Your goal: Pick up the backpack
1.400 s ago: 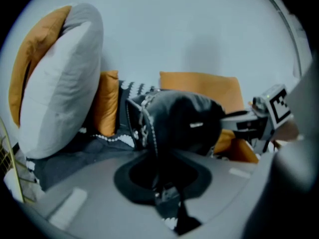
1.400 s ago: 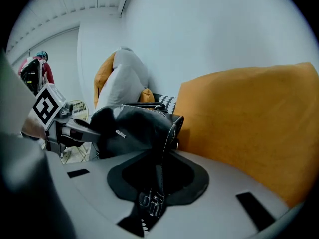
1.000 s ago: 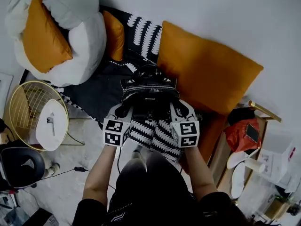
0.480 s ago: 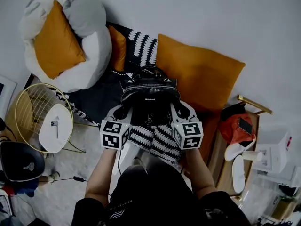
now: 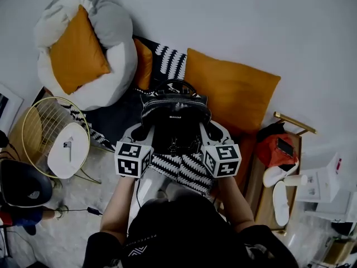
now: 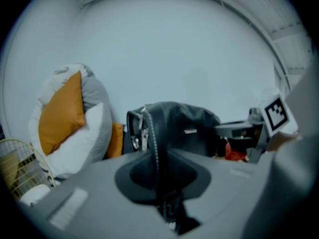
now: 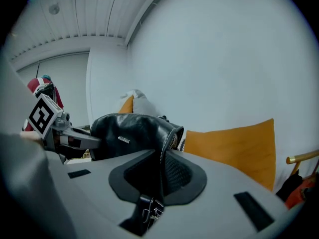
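Observation:
The black leather backpack [image 5: 175, 119] hangs upright between my two grippers, above the dark sofa. My left gripper [image 5: 144, 133] is at its left side, shut on a black stitched strap [image 6: 152, 148] that runs between its pads. My right gripper [image 5: 211, 132] is at the right side; its jaws are closing on the other strap [image 7: 162, 158], which the pads press. In the left gripper view the backpack [image 6: 184, 128] fills the middle, with metal rings at its left edge. Seen from the right gripper, the backpack [image 7: 127, 131] bulges just beyond the jaws. The backpack's underside is hidden.
A big orange cushion [image 5: 234, 91] lies to the right behind the bag. A grey-white beanbag [image 5: 106, 66] with an orange pillow is at the left. A gold wire side table [image 5: 33, 130] stands at lower left. A red bag [image 5: 276, 149] and white slippers [image 5: 279, 202] lie at right.
Both grippers have risen together with the backpack held between them. The bag now hangs higher over the sofa, and the room has shifted in the head view.

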`<state>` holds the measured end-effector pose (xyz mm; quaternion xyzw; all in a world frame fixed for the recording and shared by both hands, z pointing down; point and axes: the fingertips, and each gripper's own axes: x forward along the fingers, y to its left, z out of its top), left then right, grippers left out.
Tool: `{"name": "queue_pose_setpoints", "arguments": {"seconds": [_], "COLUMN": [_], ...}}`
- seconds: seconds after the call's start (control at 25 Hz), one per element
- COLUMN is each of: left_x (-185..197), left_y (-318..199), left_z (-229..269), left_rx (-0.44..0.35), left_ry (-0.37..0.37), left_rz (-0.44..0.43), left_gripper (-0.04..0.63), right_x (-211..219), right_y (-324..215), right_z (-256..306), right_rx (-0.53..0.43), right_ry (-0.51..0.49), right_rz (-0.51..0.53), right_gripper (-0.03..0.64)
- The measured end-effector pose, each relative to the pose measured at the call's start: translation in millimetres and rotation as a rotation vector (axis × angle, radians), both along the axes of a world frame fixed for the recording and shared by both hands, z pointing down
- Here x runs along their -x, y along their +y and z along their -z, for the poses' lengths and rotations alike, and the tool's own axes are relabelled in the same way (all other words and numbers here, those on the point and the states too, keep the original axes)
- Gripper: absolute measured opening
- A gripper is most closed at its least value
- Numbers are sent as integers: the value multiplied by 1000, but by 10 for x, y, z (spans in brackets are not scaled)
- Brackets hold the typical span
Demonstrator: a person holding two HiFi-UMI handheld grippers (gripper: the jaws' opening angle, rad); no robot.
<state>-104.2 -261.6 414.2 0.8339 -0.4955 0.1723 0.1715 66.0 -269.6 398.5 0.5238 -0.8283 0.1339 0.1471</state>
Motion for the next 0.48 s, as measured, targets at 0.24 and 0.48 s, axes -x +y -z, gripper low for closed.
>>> {"name": "queue_pose_setpoints", "arguments": {"seconds": [0.24, 0.48], "left_x": [42, 133], "left_y": [179, 349], "left_z": [275, 540], "left_rx": [-69, -129], "left_ry": [0, 24], "left_rz": [7, 37], "left_gripper": [48, 46], "right_x": [40, 142], "right_y": [147, 264], "right_z": [259, 565], "right_rx": [-49, -111], "right_ry": [-29, -37], "right_rz": [9, 28], "right_gripper": [40, 37]}}
